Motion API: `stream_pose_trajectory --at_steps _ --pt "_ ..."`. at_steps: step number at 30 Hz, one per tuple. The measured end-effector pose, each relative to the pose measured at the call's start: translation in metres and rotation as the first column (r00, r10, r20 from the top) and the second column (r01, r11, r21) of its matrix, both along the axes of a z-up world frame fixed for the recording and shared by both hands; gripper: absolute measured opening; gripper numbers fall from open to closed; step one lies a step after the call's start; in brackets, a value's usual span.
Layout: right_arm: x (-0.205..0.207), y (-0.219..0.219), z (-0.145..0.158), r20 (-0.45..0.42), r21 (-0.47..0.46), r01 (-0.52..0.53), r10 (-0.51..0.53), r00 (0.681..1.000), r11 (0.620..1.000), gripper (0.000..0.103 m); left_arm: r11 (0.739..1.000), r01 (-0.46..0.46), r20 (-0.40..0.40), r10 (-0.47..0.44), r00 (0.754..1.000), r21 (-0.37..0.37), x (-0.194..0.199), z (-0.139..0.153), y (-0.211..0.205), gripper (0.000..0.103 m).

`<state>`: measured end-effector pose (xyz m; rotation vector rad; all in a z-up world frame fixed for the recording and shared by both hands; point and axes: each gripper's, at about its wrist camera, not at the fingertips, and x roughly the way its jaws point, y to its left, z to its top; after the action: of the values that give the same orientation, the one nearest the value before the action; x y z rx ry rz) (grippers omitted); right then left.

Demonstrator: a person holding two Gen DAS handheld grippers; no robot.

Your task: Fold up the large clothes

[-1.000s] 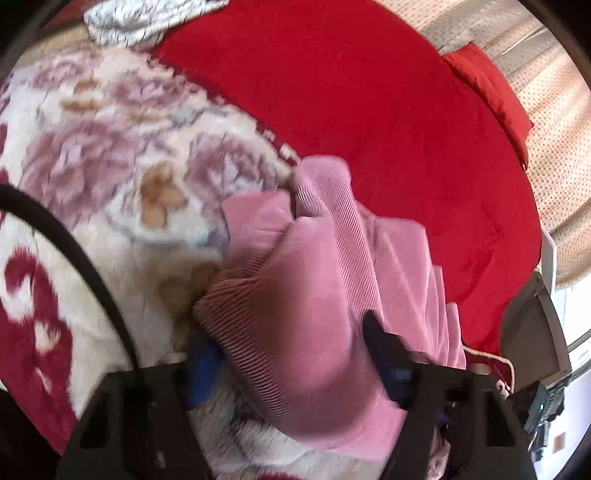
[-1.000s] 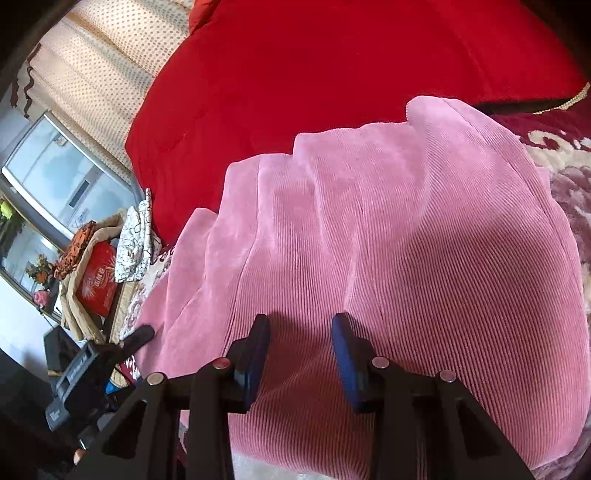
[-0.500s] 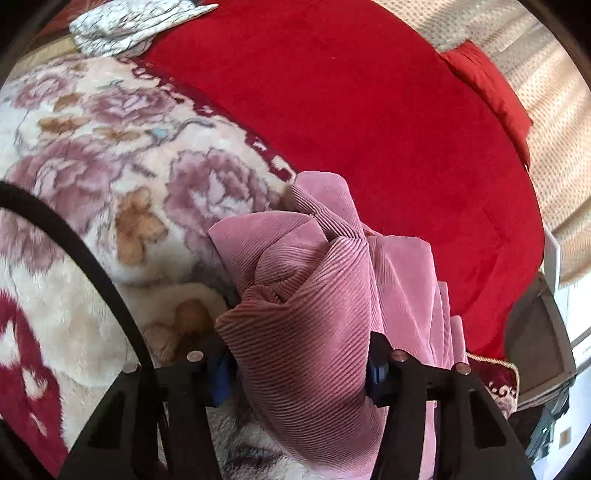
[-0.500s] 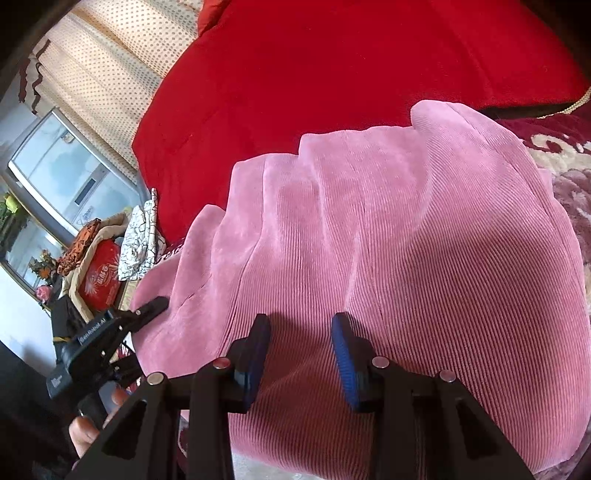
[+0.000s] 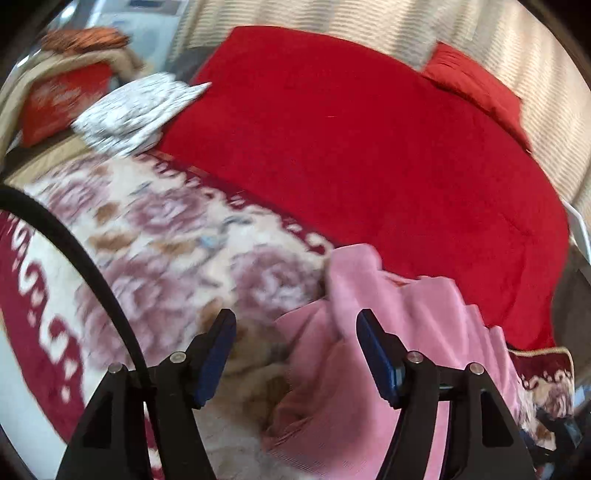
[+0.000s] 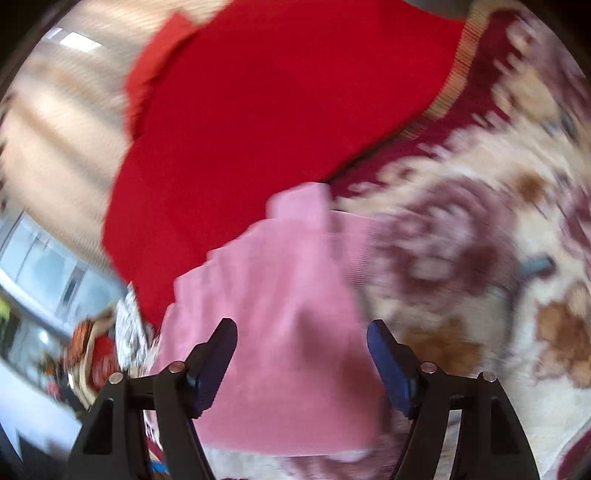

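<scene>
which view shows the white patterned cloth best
The left wrist view: the white patterned cloth lies whole at upper left, beside the red blanket. The right wrist view catches only a blurred sliver of it at the left edge.

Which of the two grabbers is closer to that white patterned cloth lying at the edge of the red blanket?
Left, probably. The left gripper faces the white patterned cloth across the floral blanket. The right gripper sees it off to its left, beyond the pink garment.

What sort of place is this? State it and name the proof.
Probably a bedroom at home: a plush floral blanket lies beside a big red quilt, with a red pillow against a beige dotted curtain.
</scene>
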<state>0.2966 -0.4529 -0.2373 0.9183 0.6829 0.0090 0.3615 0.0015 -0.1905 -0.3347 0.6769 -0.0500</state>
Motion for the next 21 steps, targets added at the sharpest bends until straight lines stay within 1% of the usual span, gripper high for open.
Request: stream_pose_trajectory --at_steps 2,4,5,6,7,9,10,11,12,13,14,15,16,17,19,21 --pt "0.004 -0.012 -0.020 -0.042 0.100 -0.013 0.017 0.999 0.995 0.077 0.993 0.092 -0.038 -0.090 0.995 0.074 0.021 0.008 -0.019 0.069" --pt "0.013 -0.012 -0.037 -0.051 0.204 -0.064 0.076 0.996 0.977 0.077 0.969 0.168 -0.092 -0.153 0.984 0.180 0.046 0.009 -0.041 0.069" --pt "0.017 -0.010 -0.038 -0.050 0.199 -0.076 0.088 0.995 0.977 0.077 0.956 0.197 -0.117 -0.175 0.978 0.218 0.058 0.007 -0.050 0.069" --pt "0.022 -0.007 -0.037 -0.050 0.173 -0.090 0.100 0.994 0.981 0.077 0.948 0.218 -0.141 -0.189 0.972 0.232 0.068 0.003 -0.056 0.069" --pt "0.029 -0.003 -0.035 -0.041 0.148 -0.108 0.115 0.993 0.983 0.077 0.944 0.233 -0.173 -0.195 0.965 0.233 0.081 -0.004 -0.060 0.069" --pt "0.044 -0.001 -0.035 -0.019 0.149 -0.136 0.141 0.990 0.979 0.077 0.943 0.267 -0.240 -0.217 0.946 0.199 0.103 -0.021 -0.066 0.069" --pt "0.055 0.003 -0.036 -0.008 0.150 -0.169 0.172 0.985 0.974 0.077 0.941 0.286 -0.284 -0.228 0.931 0.182 0.114 -0.033 -0.069 0.069" --pt "0.062 0.005 -0.037 -0.006 0.136 -0.180 0.183 0.983 0.974 0.077 0.939 0.294 -0.321 -0.226 0.920 0.179 0.119 -0.043 -0.072 0.069" --pt "0.065 0.009 -0.037 0.001 0.122 -0.184 0.185 0.983 0.975 0.077 0.935 0.311 -0.361 -0.234 0.903 0.170 0.127 -0.056 -0.073 0.071" --pt "0.072 0.013 -0.036 0.015 0.112 -0.201 0.200 0.980 0.973 0.072 0.934 0.320 -0.376 -0.242 0.894 0.160 0.131 -0.062 -0.073 0.074" --pt "0.075 0.017 -0.037 0.018 0.114 -0.216 0.215 0.976 0.970 0.056 0.938 0.315 -0.383 -0.242 0.892 0.142 0.134 -0.066 -0.069 0.081" --pt "0.079 0.021 -0.039 0.010 0.120 -0.229 0.229 0.973 0.966 0.049 0.946 0.301 -0.390 -0.234 0.890 0.120 0.137 -0.067 -0.064 0.084" --pt "0.083 0.025 -0.041 0.004 0.120 -0.237 0.238 0.971 0.964 0.038 0.953 0.289 -0.403 -0.232 0.885 0.088 0.140 -0.069 -0.058 0.085" --pt "0.082 0.028 -0.038 0.008 0.109 -0.236 0.237 0.971 0.965 0.032 0.956 0.290 -0.413 -0.242 0.878 0.055 0.143 -0.071 -0.054 0.085" --pt "0.077 0.033 -0.024 0.030 0.077 -0.240 0.238 0.971 0.968 0.025 0.958 0.285 -0.404 -0.246 0.881 0.038 0.145 -0.070 -0.049 0.085" --pt "0.070 0.043 -0.007 0.053 0.044 -0.235 0.233 0.971 0.971 0.023 0.959 0.278 -0.386 -0.237 0.892 0.053 0.143 -0.064 -0.044 0.085"
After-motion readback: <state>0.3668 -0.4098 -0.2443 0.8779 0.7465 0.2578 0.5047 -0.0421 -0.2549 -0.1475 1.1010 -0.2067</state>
